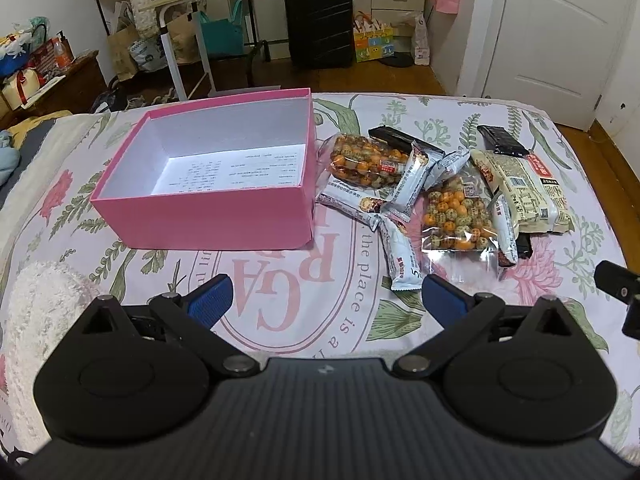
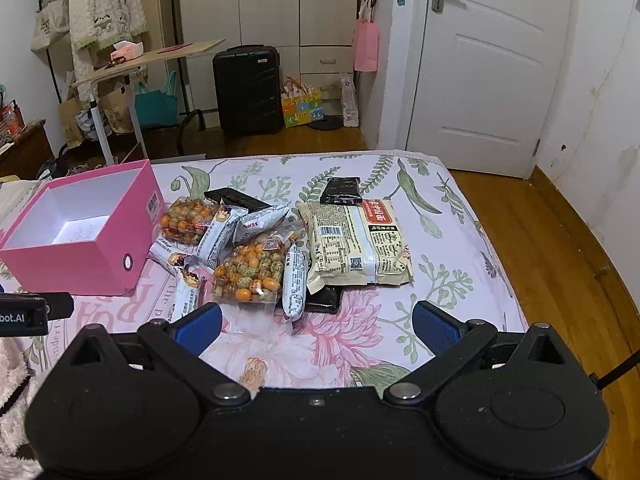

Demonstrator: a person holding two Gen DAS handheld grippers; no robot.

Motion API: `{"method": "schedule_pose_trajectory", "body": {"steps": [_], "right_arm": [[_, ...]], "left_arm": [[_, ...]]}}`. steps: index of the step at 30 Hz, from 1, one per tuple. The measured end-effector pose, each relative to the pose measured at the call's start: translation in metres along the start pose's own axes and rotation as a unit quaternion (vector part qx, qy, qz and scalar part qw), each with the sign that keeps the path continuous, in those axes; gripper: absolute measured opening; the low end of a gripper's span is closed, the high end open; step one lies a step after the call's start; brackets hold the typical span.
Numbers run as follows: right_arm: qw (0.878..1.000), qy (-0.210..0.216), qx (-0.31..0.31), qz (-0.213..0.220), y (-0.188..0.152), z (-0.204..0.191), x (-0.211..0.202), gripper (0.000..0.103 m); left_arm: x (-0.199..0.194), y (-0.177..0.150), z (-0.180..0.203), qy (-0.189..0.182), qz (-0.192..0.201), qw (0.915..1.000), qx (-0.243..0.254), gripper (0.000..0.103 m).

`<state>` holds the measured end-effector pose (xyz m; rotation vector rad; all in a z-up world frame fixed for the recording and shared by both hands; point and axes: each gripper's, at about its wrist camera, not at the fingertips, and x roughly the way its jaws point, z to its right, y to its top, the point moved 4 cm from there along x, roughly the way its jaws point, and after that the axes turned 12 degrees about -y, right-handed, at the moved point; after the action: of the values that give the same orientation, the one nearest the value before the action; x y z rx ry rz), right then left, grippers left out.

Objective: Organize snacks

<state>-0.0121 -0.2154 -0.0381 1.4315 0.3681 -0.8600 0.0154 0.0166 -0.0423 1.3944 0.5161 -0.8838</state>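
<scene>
Snacks point(image 2: 280, 248) heaped beyond both spread fingers point(image 1: 210, 300) point(image 2: 436, 326), untouched, beside pink box point(image 1: 208, 216)

The left wrist view looks forward and slightly down over the bed, from close above its near edge, with the pink box point(image 1: 208, 184) in the centre left of the frame. The right wrist view faces the same way from further right, so the box point(image 2: 80, 232) sits at its left edge. Both share the snack pile point(image 1: 440, 196) point(image 2: 280, 240), the black suitcase point(image 1: 319, 22) point(image 2: 247, 90) and the white door point(image 1: 560, 32) point(image 2: 480, 72).
</scene>
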Motion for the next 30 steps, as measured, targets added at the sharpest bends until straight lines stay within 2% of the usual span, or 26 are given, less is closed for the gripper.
{"method": "schedule_pose_trajectory", "body": {"steps": [17,21,26,30], "right_arm": [[1.0,-0.001,0.001,-0.009,-0.001,0.0,0.005,0.103],[1.0,0.008,-0.005,0.023,-0.002,0.001,0.008,0.103],[0.994,0.052,-0.011,0.099,0.006,0.006,0.018,0.103],[0.991,0.098,0.016,0.084,0.014,0.011,0.048,0.101]], "left_arm": [[0.0,0.0,0.001,0.002,-0.001,1.0,0.003,0.102],[0.005,-0.001,-0.002,0.006,0.005,0.9999,0.011,0.102],[0.025,0.003,-0.011,-0.005,0.033,0.9994,-0.005,0.102],[0.054,0.01,-0.012,-0.012,0.028,0.9995,0.007,0.101]]}}
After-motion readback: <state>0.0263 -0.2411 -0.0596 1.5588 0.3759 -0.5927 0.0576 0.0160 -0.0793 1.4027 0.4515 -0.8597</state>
